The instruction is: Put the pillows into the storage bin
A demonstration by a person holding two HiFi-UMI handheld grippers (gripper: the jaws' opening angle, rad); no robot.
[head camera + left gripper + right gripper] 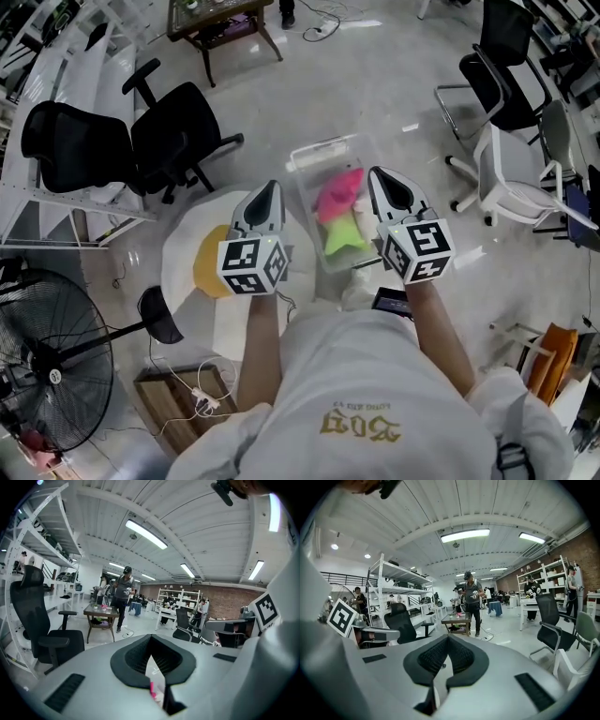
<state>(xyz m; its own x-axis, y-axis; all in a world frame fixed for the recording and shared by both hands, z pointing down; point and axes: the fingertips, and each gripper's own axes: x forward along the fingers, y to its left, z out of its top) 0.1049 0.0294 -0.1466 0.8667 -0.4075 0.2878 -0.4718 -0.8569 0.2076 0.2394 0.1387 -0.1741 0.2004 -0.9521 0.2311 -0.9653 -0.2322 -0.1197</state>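
Head view: looks down on a clear storage bin (pixel 302 187) on the floor, already holding a pink pillow (pixel 339 192) and a green pillow (pixel 345 236). Finds what seems a yellow pillow (pixel 210 264) outside it, lying on a white round table (pixel 180 246). Shows left gripper (pixel 271 191) and right gripper (pixel 377 180) raised side by side, both clenched.

Left gripper view: confirms jaws pressed together on nothing.

Right gripper view: likewise closed tight, empty.

Seems to sit between pillows. Calls next for lowering the left gripper to the yellow one, spreading the jaws, then pinching its soft edge.
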